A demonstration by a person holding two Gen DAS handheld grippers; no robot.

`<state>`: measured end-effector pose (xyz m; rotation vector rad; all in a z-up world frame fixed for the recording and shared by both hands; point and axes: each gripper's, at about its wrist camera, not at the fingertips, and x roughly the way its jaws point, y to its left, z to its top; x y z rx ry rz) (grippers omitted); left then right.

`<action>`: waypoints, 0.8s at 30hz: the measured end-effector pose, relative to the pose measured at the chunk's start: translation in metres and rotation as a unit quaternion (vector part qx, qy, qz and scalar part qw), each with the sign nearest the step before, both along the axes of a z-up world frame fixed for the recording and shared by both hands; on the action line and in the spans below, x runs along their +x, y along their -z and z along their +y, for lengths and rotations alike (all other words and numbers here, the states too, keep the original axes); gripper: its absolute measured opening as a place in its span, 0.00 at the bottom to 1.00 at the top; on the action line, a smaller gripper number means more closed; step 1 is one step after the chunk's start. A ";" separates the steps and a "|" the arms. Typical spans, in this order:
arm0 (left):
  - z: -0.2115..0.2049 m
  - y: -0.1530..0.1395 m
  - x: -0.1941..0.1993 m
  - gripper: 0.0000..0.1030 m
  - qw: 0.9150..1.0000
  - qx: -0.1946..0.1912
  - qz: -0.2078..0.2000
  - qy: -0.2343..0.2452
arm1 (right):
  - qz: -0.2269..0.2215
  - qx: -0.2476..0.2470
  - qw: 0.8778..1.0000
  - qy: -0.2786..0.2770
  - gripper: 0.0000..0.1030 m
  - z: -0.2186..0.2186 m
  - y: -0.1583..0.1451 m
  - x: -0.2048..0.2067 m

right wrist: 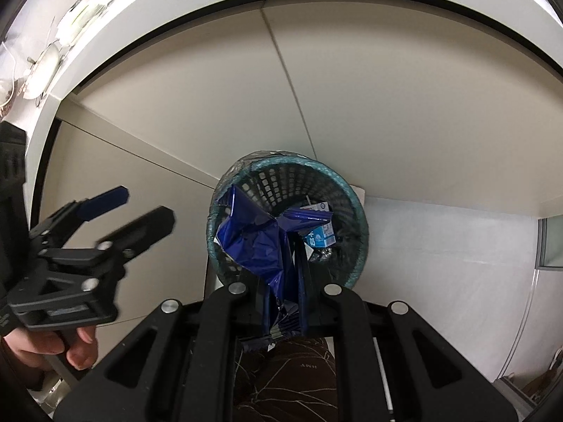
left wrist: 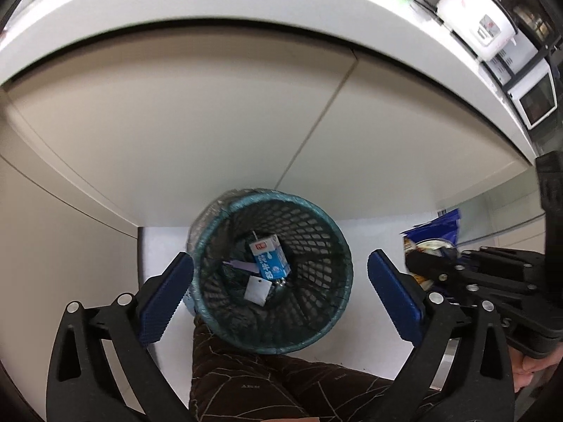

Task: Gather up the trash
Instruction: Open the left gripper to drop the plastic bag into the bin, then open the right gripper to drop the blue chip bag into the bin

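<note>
Trash already lies in the mesh bin (left wrist: 272, 274) on the floor below the tabletop (left wrist: 246, 3). In our left wrist view, the bin's mouth sits at the centre, directly between and beyond our spread jaws; the left gripper (left wrist: 281, 293) is wide open and holds nothing. Inside the bin we see a blue milk carton (left wrist: 270, 259) and a white scrap (left wrist: 258, 290). At 3 o'clock the right gripper (left wrist: 427, 267) appears side-on with crumpled packaging against it.

In our right wrist view, the right gripper (right wrist: 285, 281) has its jaws closed on a blue wrapper (right wrist: 255, 242), which hangs forward at 12 o'clock from the jaws, its long axis running roughly along the fingers, its free end over the near rim of the bin (right wrist: 359, 218). The carton (right wrist: 321, 235) shows past it, deeper in. The left gripper (right wrist: 137, 211) stands open at 9 o'clock, off to the bin's side.

We judge the right hand nearer the drop: the wrapper sits above the opening, so releasing should let it fall in, though its crumpled edge may catch the rim.
</note>
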<state>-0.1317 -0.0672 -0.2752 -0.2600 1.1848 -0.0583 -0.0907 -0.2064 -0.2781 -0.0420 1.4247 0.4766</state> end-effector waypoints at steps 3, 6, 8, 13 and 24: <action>0.011 -0.010 -0.003 0.94 1.000 0.005 -0.006 -0.010 | -0.002 -0.003 1.000 -0.009 0.10 0.011 0.004 -0.002; 0.022 -0.012 -0.005 0.94 1.000 0.012 -0.001 -0.019 | 0.000 -0.004 1.000 -0.013 0.10 0.015 0.011 -0.003; 0.030 -0.013 -0.007 0.94 1.000 0.017 0.002 -0.026 | 0.002 -0.007 1.000 -0.015 0.10 0.018 0.015 -0.004; 0.046 -0.014 -0.015 0.94 0.999 0.022 0.010 -0.037 | 0.009 -0.019 0.999 -0.025 0.11 0.028 0.025 -0.004; 0.066 -0.006 -0.016 0.94 0.999 0.025 0.023 -0.038 | 0.037 -0.046 0.998 -0.016 0.31 0.040 0.048 -0.004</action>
